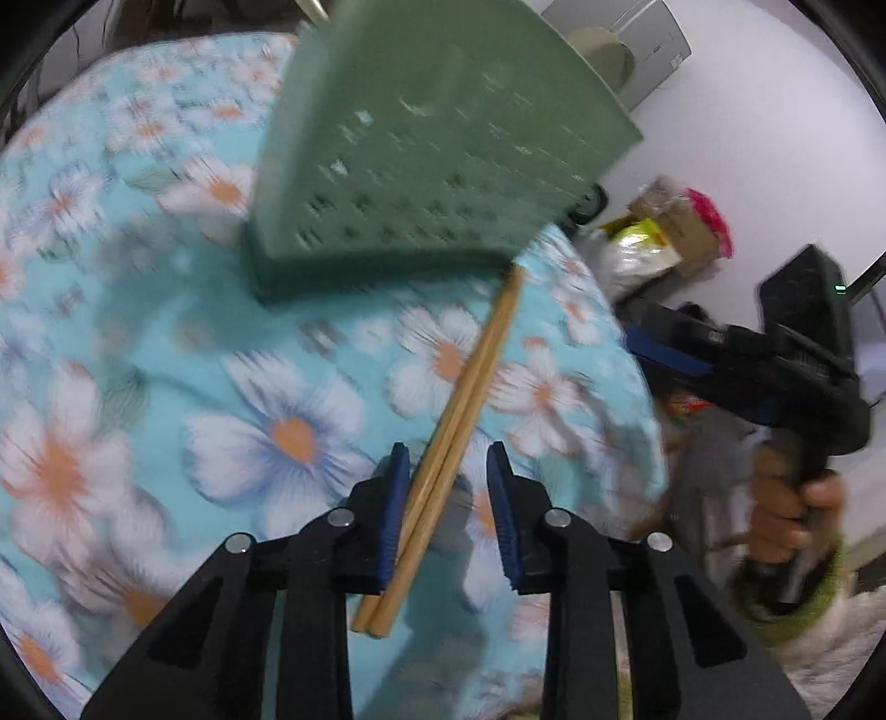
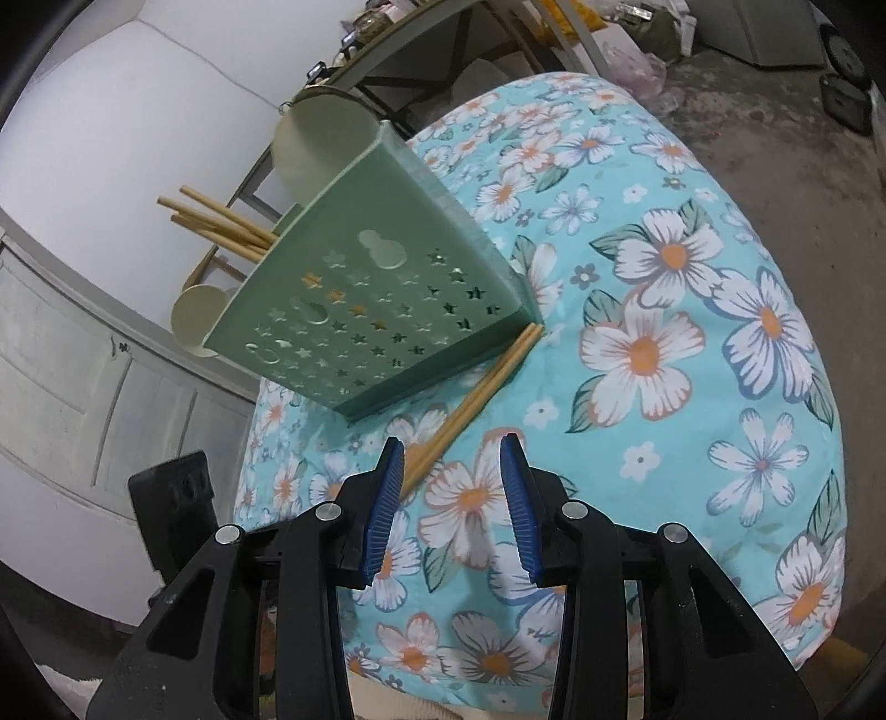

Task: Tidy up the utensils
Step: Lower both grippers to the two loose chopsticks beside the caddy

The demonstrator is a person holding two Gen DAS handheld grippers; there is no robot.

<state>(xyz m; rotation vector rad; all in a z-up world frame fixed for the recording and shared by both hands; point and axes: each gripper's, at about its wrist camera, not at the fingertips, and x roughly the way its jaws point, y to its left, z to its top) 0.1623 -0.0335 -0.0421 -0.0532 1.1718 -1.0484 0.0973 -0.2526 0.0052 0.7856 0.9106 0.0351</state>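
A green perforated utensil holder (image 1: 432,155) stands on the table with the floral cloth (image 1: 166,332); it also shows in the right wrist view (image 2: 376,299), with several wooden chopsticks (image 2: 221,221) sticking out of its top. A pair of wooden chopsticks (image 1: 470,376) lies on the cloth against the holder's base, also seen in the right wrist view (image 2: 482,387). My left gripper (image 1: 449,459) is open, with the pair lying between its fingers, near the left pad. My right gripper (image 2: 454,448) is open and empty, just in front of the pair's near end.
The table's right edge drops to a cluttered floor with bags and a box (image 1: 675,232). A hand holds the right gripper's body (image 1: 792,376) off the table's right edge. A white wall and cabinet (image 2: 83,360) stand behind the holder. Shelving with clutter (image 2: 443,33) is at the back.
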